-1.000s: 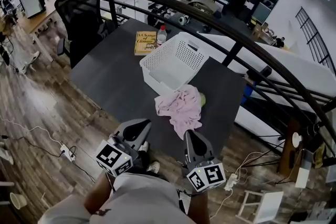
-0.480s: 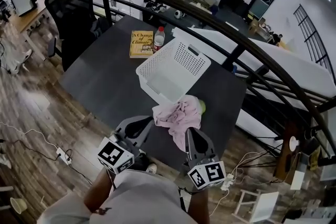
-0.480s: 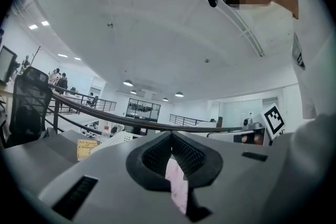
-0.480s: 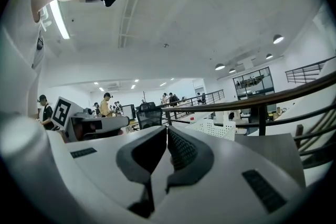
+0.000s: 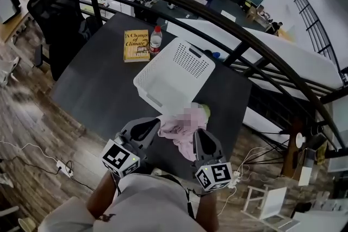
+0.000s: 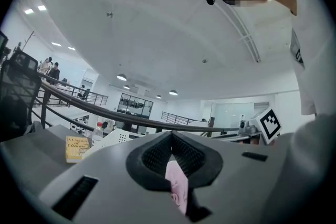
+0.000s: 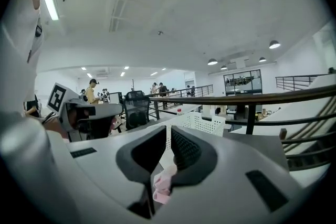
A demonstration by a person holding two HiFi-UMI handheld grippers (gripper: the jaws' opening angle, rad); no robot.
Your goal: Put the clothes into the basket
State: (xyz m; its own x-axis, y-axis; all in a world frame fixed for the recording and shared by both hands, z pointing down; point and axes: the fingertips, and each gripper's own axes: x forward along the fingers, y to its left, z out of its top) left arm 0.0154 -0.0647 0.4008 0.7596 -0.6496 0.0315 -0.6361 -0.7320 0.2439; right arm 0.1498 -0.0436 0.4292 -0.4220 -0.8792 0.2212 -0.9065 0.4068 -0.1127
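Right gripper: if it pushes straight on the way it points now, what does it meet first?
Most likely the white basket, whose near wall stands dead ahead of the right gripper. It is shut on the pink garment, which would travel with it. The gap is hard to judge.

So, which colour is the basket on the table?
White basket, perforated walls; head view shows it best.

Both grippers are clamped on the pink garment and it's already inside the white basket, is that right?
Not quite: the head view shows the pink garment outside the white basket, just in front of it. The left gripper and right gripper are both clamped on it.
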